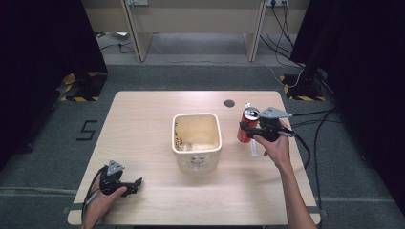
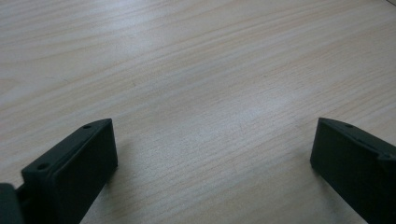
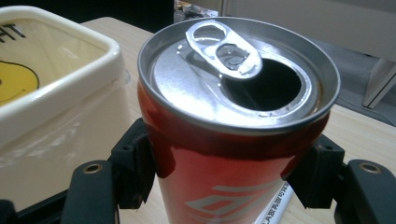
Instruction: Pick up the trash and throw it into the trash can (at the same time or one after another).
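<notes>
Right gripper view: opened red can (image 3: 233, 140) clamped in right hand-held gripper (image 3: 224, 175); lettering unreadable.

Not much legible here. Spotting a black "5" mark (image 1: 88, 130) on the grey floor left of the table. Seeing black letters "HT" (image 3: 9, 31) on the cream square plastic tub (image 3: 70, 60), above a yellow print. Catching "LA" (image 3: 267, 215) plus unreadable characters on a white strip under the red aluminium can (image 3: 224, 177), whose pale logo isn't readable.
</notes>
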